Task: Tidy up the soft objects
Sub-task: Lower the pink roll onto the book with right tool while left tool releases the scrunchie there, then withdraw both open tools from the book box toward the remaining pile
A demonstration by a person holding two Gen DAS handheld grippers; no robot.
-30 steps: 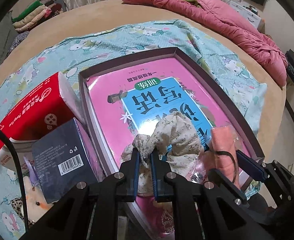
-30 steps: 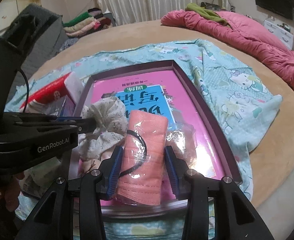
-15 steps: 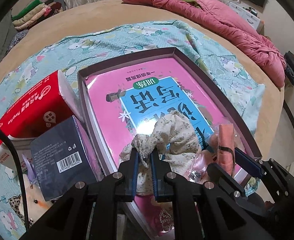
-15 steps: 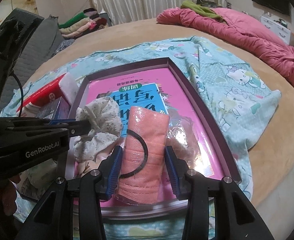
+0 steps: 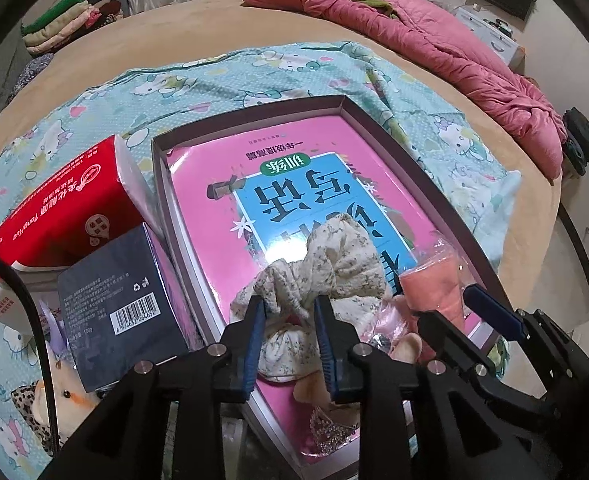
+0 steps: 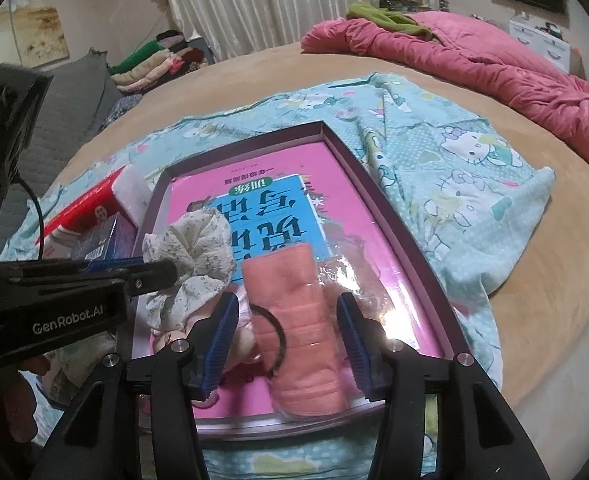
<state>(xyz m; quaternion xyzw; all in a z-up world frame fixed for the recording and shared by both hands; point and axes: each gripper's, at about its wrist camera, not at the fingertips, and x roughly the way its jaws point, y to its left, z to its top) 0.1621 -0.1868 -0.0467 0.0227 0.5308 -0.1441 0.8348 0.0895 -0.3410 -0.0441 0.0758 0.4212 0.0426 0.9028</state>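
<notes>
We see the scrunchie (image 5: 334, 268) left of the wrapped towel (image 5: 438, 284), both lying in the box lid (image 5: 446, 196), lower centre.

You work over a tan bed (image 6: 222, 92). A pink quilt (image 6: 474, 60) lies along its far right side. A teal cartoon-print sheet (image 6: 454, 168) is spread across its middle, carrying the purple-rimmed tray (image 6: 410, 240).

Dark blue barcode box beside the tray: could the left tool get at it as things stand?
Probably yes. The dark blue box lies just outside the tray's wall, its top bare, and the left tool has just been opening, with the floral cloth loose between its pads.
</notes>
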